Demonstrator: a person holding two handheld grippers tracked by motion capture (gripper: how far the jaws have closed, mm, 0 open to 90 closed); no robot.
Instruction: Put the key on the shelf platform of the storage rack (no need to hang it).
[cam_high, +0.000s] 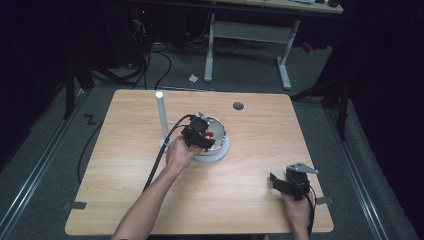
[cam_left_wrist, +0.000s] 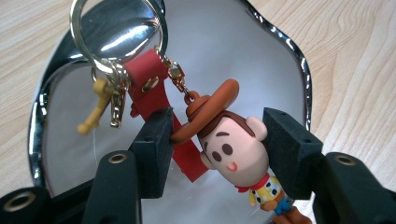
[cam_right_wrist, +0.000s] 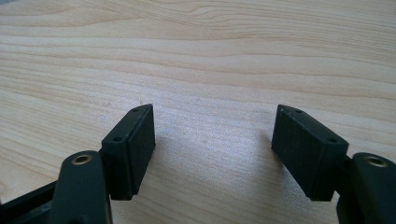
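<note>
**Cowboy keychain between my left jaws, not yet gripped**

My left tool (cam_left_wrist: 212, 144) hangs over the shiny metal dish (cam_left_wrist: 280, 37), which sits on a white base (cam_high: 220, 152) near the middle of the worktop (cam_high: 125, 150), toward its far edge and just beside a white post (cam_high: 161, 117). Its jaws stand open on either side of the cowboy figure (cam_left_wrist: 233, 151); I cannot tell whether either pad touches the head. The figure lies in the dish with its chain running up to the key ring (cam_left_wrist: 116, 32), a red strap (cam_left_wrist: 149, 88) and a small yellow charm (cam_left_wrist: 95, 105). My right tool (cam_right_wrist: 212, 149) rests open and empty over bare wood near the worktop's near right corner.

The risks, as I judge them: the rounded head could squirt out if I close off-centre, the hat brim could take the squeeze instead, or the ring and strap could snag the dish's wavy rim on lifting and drag it off its base.
</note>
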